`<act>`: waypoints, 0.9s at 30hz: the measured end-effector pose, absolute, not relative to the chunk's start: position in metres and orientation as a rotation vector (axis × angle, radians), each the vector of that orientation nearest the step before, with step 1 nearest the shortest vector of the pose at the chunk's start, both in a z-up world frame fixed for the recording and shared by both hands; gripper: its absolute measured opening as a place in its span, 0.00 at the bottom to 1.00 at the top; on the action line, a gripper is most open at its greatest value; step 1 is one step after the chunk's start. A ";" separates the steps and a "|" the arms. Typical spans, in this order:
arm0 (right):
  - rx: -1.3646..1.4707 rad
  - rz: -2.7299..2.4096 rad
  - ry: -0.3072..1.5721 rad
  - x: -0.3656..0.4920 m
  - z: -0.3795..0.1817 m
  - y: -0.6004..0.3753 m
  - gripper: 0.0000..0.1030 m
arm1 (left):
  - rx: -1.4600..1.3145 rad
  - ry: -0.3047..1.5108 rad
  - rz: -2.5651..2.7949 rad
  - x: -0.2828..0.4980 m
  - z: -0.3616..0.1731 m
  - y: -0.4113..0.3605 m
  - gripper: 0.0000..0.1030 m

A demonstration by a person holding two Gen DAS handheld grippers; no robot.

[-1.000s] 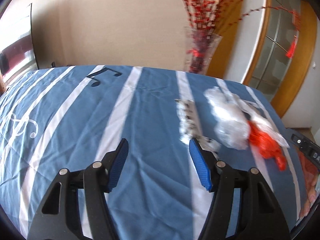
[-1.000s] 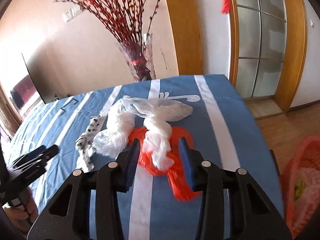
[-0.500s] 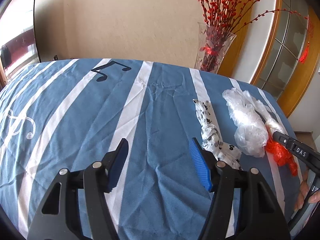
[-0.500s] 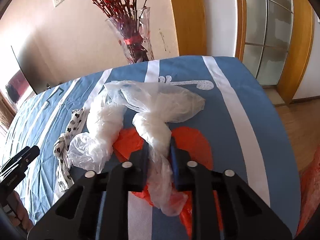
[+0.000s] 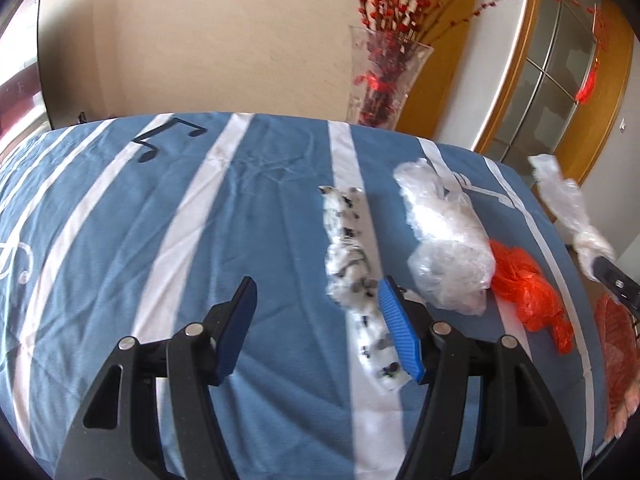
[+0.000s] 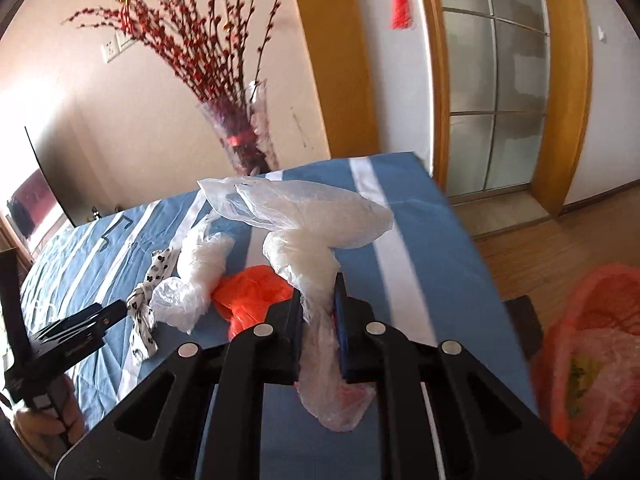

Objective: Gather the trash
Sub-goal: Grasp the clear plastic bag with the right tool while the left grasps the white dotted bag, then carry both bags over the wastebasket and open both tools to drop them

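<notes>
R tongs (image 6: 318,320) pinching clear plastic bag (image 6: 320,236), lifted off bed (image 6: 412,248) | L tongs (image 5: 316,320) spread, empty, my view over spotted wrapper (image 5: 352,256) | crumpled clear bag (image 5: 448,248) & orange bag (image 5: 524,284) on bed, touching

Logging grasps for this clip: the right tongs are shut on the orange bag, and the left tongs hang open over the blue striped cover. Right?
Not quite. The right tongs are shut on the translucent white bag, not the orange bag, which lies on the blue striped cover just behind; the right wrist view shows it. The left tongs do hang open over the cover.
</notes>
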State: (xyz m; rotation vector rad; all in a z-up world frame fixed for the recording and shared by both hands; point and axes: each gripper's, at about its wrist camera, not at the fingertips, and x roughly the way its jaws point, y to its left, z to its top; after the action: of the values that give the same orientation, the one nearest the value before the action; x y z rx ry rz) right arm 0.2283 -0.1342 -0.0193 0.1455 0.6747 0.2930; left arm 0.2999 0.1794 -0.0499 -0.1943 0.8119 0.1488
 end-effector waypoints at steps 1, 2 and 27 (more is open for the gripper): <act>0.149 0.291 0.674 0.227 -0.019 -0.137 0.13 | -0.193 0.816 0.147 0.302 -0.051 0.178 0.61; 0.151 0.285 0.671 0.222 -0.019 -0.142 0.13 | -0.190 0.823 0.147 0.305 -0.053 0.175 0.61; 0.194 0.228 0.641 0.138 -0.009 -0.209 0.13 | -0.135 0.776 0.113 0.271 -0.008 0.135 0.14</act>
State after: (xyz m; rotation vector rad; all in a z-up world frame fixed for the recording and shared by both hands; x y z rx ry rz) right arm 0.1383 -0.2086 -0.0090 0.1945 0.6409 0.2277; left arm 0.2713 0.1350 -0.0083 -0.1351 0.7761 0.1129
